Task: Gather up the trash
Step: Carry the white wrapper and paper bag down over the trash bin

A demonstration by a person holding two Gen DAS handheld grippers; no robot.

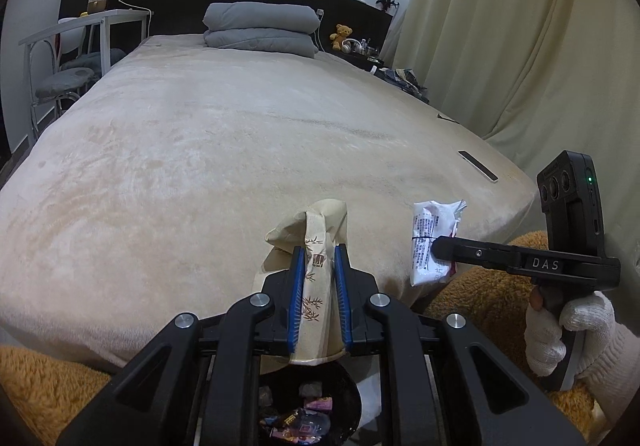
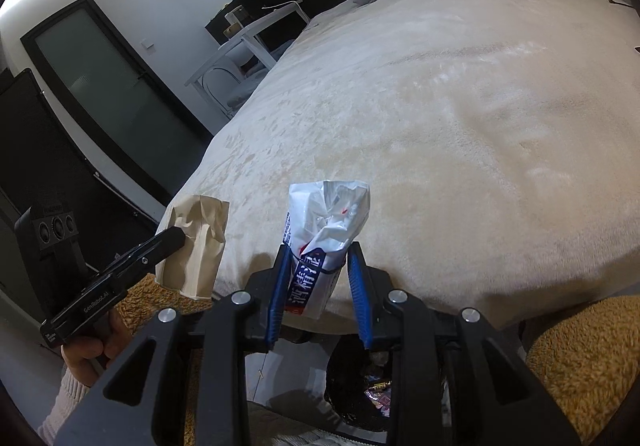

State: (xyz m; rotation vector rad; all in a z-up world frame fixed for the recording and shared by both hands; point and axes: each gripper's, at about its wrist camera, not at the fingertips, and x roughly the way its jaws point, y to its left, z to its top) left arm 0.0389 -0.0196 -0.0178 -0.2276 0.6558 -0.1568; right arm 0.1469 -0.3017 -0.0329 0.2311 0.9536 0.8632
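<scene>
**Both claws carry trash at the near edge of the bed**

The left gripper (image 1: pixel 316 258) is clamped on a crushed paper cup (image 1: pixel 318 266), beige with a brown bamboo print. The cup stands lengthwise between the blue pads, its crumpled body sticking out past the fingertips toward the far side and its rim back near the claw's base. The right gripper (image 2: pixel 320 258) is clamped on a white plastic wrapper (image 2: pixel 324 230) with blue and red print; the wrapper's bunched top rises beyond the fingertips, and a thin dark band crosses it near the pads.

Both items hang above the near edge of the bed (image 1: pixel 200 150), which is covered by a cream plush blanket. Below the claws, at the near side, a black trash bin (image 1: pixel 348 402) sits with coloured wrappers inside. In the left view the right gripper shows on the right, held by a hand in a white knit glove (image 1: pixel 568 330). Folded grey bedding (image 1: pixel 260 26) lies at the far end of the bed.
</scene>
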